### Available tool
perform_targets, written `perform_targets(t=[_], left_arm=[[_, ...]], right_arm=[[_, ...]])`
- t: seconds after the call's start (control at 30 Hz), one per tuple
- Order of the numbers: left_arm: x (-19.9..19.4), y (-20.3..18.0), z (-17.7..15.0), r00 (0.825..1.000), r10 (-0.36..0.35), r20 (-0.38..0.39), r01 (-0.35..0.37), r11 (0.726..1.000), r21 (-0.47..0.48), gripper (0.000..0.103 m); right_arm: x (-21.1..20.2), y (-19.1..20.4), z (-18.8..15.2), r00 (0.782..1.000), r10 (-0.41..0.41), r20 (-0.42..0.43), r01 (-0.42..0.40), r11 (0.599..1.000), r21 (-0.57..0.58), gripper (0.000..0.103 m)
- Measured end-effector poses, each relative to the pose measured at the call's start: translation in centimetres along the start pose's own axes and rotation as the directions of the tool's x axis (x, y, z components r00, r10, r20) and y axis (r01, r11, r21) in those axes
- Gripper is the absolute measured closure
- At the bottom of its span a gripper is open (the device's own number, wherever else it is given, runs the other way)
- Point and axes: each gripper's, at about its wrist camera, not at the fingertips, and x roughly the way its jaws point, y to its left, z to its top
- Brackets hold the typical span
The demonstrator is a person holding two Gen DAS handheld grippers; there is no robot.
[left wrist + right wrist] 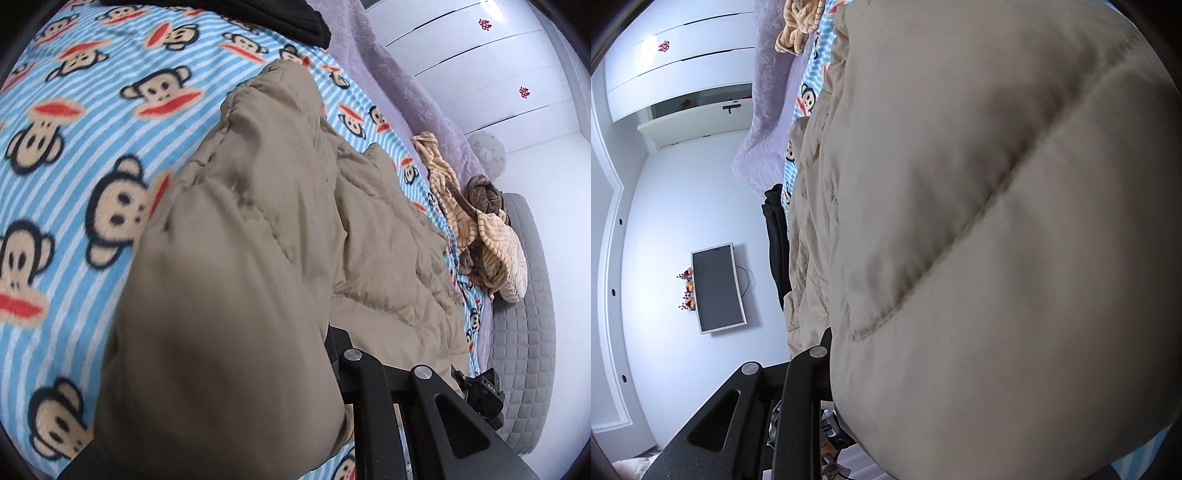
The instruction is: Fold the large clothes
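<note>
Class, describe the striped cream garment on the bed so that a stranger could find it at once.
Start from the monkey blanket that covers the bed. Follow the tan padded coat to the blanket's far edge, beside the lilac cover. The garment lies crumpled there, and it alone is cream with thin brown stripes, a brown bundle against it.

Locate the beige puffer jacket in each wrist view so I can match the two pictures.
Left wrist: the beige puffer jacket runs from upper centre to the bottom, draped over the left gripper, lying on the monkey-print blanket.
Right wrist: the jacket fills the right two thirds, close to the lens, hiding the right gripper's fingertips.
Shared landmark: the monkey-print blanket, a thin strip at top centre here; the striped cream garment also appears in both.
</note>
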Motion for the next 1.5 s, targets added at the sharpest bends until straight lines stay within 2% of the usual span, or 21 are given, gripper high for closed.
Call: perform_targets(t=[0.07, 0.17, 0.23, 0.27, 0.33, 0.4, 0.53, 0.57, 0.6, 0.63, 0.73, 0.83, 0.87, 0.97, 1.03, 1.13, 1.23, 1.3, 1.5], left_arm=[[0.0, 1.5, -1.2, 0.999, 0.020, -0.028, -0.020, 1.000, -0.003, 0.084], [-0.4, 3.1, -2.2, 0.996, 0.072, -0.051, -0.072, 0.997, -0.014, 0.077], [-1.1, 3.6, -2.4, 0.988, 0.144, -0.050, -0.145, 0.989, -0.004, 0.052], [-1.5, 3.8, -2.4, 0.983, 0.178, -0.047, -0.177, 0.984, 0.006, 0.051], [-2.8, 4.2, -2.5, 0.975, 0.216, -0.047, -0.216, 0.976, 0.013, 0.051], [-4.4, 4.2, -2.4, 0.963, 0.269, -0.015, -0.269, 0.963, 0.035, 0.051], [-7.5, 3.4, -1.7, 0.935, 0.345, 0.084, -0.352, 0.931, 0.094, 0.051], [-7.9, 3.0, -1.4, 0.931, 0.350, 0.099, -0.360, 0.927, 0.109, 0.051], [-8.3, 3.2, -0.9, 0.931, 0.349, 0.104, -0.360, 0.925, 0.119, 0.051], [-8.2, 2.9, -0.7, 0.933, 0.346, 0.102, -0.358, 0.924, 0.134, 0.051], [-6.3, 2.0, -0.3, 0.928, 0.366, 0.075, -0.374, 0.910, 0.181, 0.051], [-3.0, 2.3, -0.9, 0.888, 0.458, 0.042, -0.454, 0.860, 0.230, 0.051], [-2.1, 2.8, -1.1, 0.880, 0.475, 0.018, -0.466, 0.853, 0.234, 0.051], [-1.1, 3.8, -1.2, 0.884, 0.467, -0.012, -0.454, 0.866, 0.211, 0.050], [-1.3, 3.8, -1.0, 0.875, 0.484, -0.012, -0.472, 0.857, 0.205, 0.042], [-1.8, 3.6, -0.9, 0.867, 0.498, -0.022, -0.483, 0.850, 0.209, 0.042], [-2.5, 3.2, -1.1, 0.854, 0.519, -0.028, -0.501, 0.836, 0.221, 0.042], [-3.1, 2.9, -1.3, 0.847, 0.531, -0.028, -0.511, 0.828, 0.232, 0.042], [-4.5, 2.3, -2.5, 0.834, 0.549, -0.058, -0.518, 0.815, 0.260, 0.042]], right_arm=[[-0.2, -1.0, -1.8, 1.000, -0.007, 0.008, 0.007, 1.000, 0.013, 0.077], [0.0, -2.0, -1.5, 0.999, -0.027, 0.022, 0.025, 0.998, 0.051, 0.075], [0.0, -2.0, -1.9, 0.997, -0.048, 0.052, 0.044, 0.996, 0.078, 0.067], [-0.2, -1.7, -1.8, 0.995, -0.071, 0.064, 0.065, 0.994, 0.089, 0.064], [-0.7, -0.8, -1.9, 0.986, -0.150, 0.079, 0.143, 0.986, 0.083, 0.049], [-1.5, 0.3, -2.4, 0.964, -0.246, 0.106, 0.242, 0.969, 0.048, 0.047], [-3.6, 2.6, -3.7, 0.913, -0.362, 0.187, 0.366, 0.930, 0.012, 0.048], [-4.0, 3.2, -3.9, 0.903, -0.386, 0.186, 0.398, 0.917, -0.031, 0.050], [-4.5, 3.7, -4.2, 0.895, -0.395, 0.207, 0.411, 0.911, -0.039, 0.059], [-5.1, 3.8, -4.5, 0.886, -0.407, 0.221, 0.427, 0.903, -0.048, 0.067], [-4.8, 5.2, -5.6, 0.863, -0.436, 0.256, 0.470, 0.879, -0.087, 0.071], [-4.1, 6.9, -6.9, 0.849, -0.459, 0.262, 0.507, 0.848, -0.157, 0.071], [-3.7, 7.8, -7.4, 0.845, -0.465, 0.265, 0.517, 0.836, -0.183, 0.071], [-4.2, 8.0, -9.3, 0.828, -0.482, 0.287, 0.550, 0.797, -0.250, 0.071], [-3.9, 8.2, -9.0, 0.816, -0.494, 0.301, 0.569, 0.779, -0.264, 0.071], [-3.0, 7.5, -8.1, 0.803, -0.517, 0.297, 0.588, 0.769, -0.251, 0.071], [-1.9, 5.9, -7.1, 0.795, -0.557, 0.242, 0.603, 0.768, -0.213, 0.071], [-1.5, 5.1, -6.8, 0.799, -0.566, 0.205, 0.599, 0.777, -0.192, 0.071], [-1.7, 5.6, -7.9, 0.807, -0.566, 0.169, 0.590, 0.784, -0.194, 0.071]])
